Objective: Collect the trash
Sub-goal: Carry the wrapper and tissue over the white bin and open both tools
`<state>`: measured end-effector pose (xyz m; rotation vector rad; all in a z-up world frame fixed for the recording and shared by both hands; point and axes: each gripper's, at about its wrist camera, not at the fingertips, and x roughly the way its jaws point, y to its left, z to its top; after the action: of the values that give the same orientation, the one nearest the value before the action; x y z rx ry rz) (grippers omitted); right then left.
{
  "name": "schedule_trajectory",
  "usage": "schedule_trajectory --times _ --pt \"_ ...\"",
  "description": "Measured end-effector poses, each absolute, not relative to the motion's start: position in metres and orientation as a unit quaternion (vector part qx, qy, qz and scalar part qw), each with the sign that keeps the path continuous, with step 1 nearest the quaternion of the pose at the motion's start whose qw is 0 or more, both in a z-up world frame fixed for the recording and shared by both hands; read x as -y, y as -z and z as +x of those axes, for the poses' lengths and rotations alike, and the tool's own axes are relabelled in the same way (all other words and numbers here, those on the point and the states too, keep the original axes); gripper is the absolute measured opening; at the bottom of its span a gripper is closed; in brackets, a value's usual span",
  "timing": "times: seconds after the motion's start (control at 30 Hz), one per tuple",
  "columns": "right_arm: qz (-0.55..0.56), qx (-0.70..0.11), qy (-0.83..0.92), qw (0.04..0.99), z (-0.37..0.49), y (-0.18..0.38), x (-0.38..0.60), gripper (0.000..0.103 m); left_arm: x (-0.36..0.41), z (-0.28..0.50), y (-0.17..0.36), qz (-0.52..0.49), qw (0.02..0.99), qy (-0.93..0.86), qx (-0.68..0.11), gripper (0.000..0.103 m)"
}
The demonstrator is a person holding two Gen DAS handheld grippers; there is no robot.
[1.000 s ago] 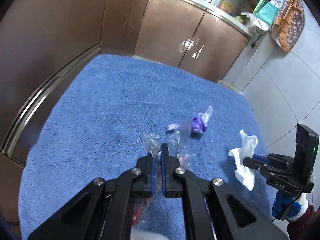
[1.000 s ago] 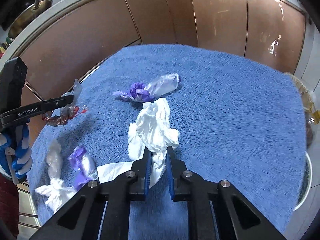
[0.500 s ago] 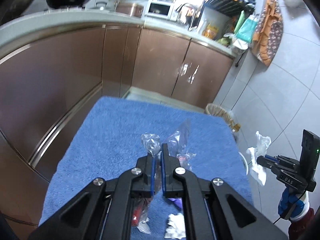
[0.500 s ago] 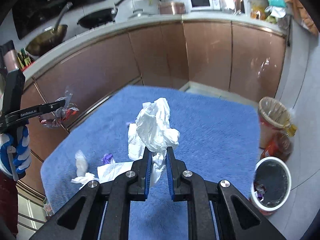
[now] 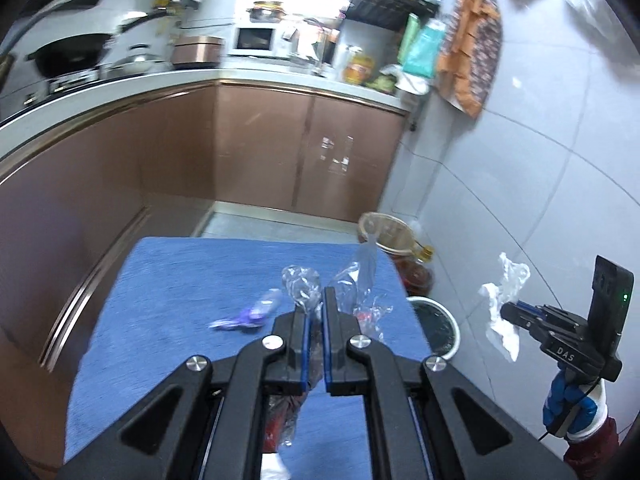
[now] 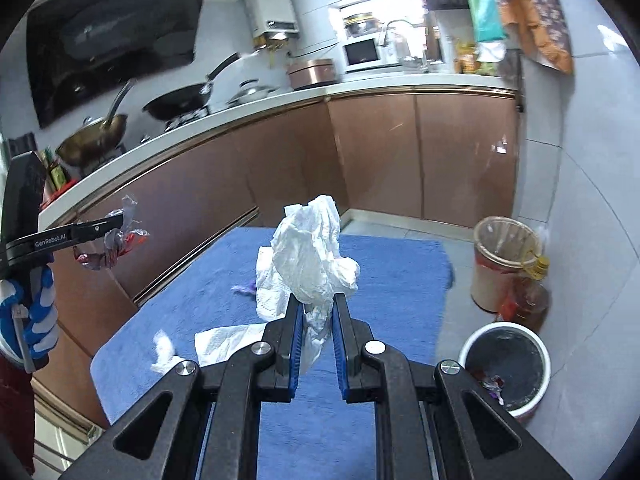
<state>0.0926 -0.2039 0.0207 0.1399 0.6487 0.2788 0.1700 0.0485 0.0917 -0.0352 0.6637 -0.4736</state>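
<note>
Pinching a crumpled clear plastic wrapper [image 5: 304, 286] with red bits, the left gripper [image 5: 314, 300] is clamped tight on it, held in the air above the blue towel [image 5: 180, 280]. Right gripper [image 6: 316, 308] is closed on a wad of white tissue [image 6: 312, 252], also aloft. On the towel: a purple wrapper [image 5: 250, 314] at ten o'clock of the left fingers, more tissue scraps [image 6: 164, 354]. White bin [image 6: 506, 368] stands on the floor at four o'clock of the towel, beside a lined basket [image 6: 502, 264].
</note>
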Motion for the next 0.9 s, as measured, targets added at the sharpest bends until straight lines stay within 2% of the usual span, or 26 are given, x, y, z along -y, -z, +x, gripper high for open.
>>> schedule_trajectory --times 0.37,0.63,0.9 --pt "0.109 -0.341 -0.028 0.933 0.103 0.03 0.315 0.014 0.148 0.23 -0.038 0.035 0.864 0.319 -0.387 0.005" --pt "0.127 -0.388 0.052 0.911 0.142 0.093 0.387 0.016 0.302 0.289 0.048 0.041 0.807 0.367 -0.46 0.004" --pt "0.138 -0.437 0.107 0.882 0.189 0.168 0.439 0.016 0.388 0.335 0.125 0.049 0.784 0.364 -0.5 0.006"
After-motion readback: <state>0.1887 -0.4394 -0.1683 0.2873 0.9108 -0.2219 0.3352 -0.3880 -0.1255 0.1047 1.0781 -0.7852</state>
